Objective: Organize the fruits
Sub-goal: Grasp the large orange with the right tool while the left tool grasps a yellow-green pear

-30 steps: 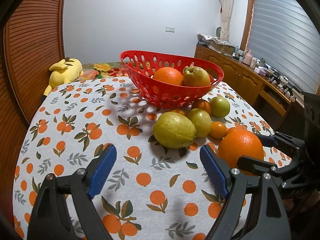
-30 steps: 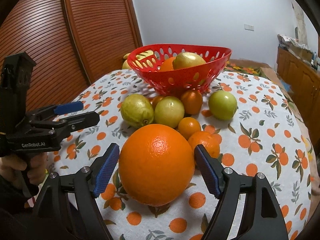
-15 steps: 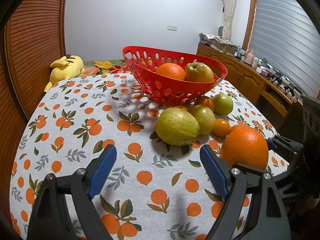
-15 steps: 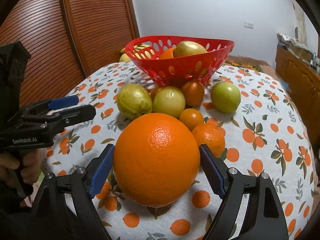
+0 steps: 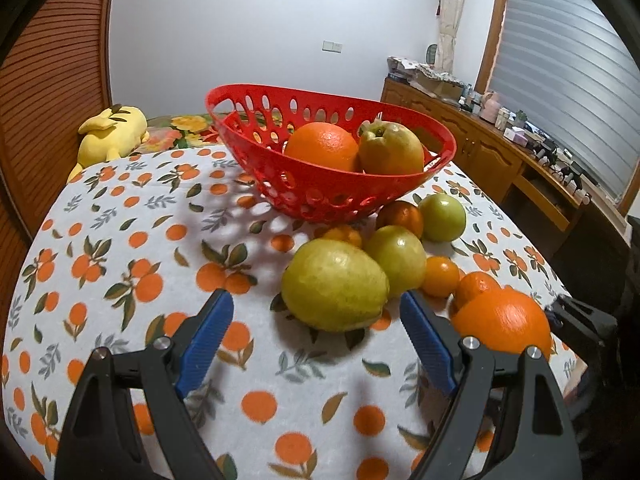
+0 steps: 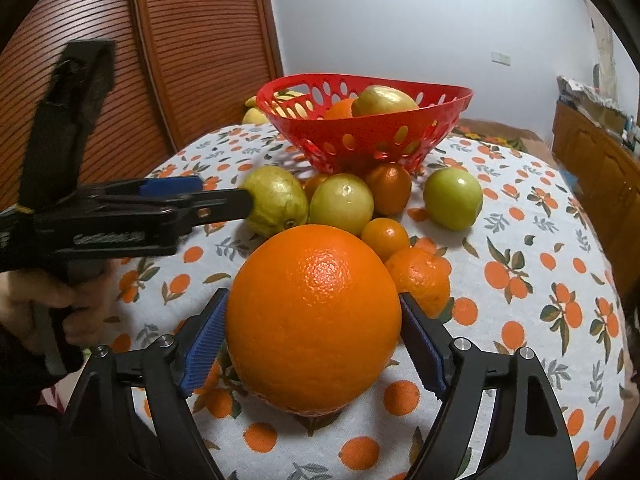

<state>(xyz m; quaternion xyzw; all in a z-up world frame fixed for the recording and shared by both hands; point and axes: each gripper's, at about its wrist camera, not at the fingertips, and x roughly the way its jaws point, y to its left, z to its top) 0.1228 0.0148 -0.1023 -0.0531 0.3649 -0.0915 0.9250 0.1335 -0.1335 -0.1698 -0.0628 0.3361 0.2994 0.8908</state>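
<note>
The red perforated plastic basket, upper centre of the left view, is light and stiff; it already carries a round orange and a yellow-green pear-shaped fruit.

The big round orange fills the lower centre of the right view, resting on the orange-print cloth of the counter between the blue pads of the right claw. That claw is closing on it; the pads sit at its flanks, though I cannot quite tell whether both press yet. It should be heavy for its size, firm, with a pebbled rind that grips well, so a hold across its widest middle suits it.

The large yellow-green oval fruit, centre of the left view, lies just ahead of the left claw, which is spread wide and empty. It looks smoother and possibly softer, so gentle pressure on its broad sides.

Smaller green round fruits and little tangerines cluster beside it, light and prone to rolling.
</note>
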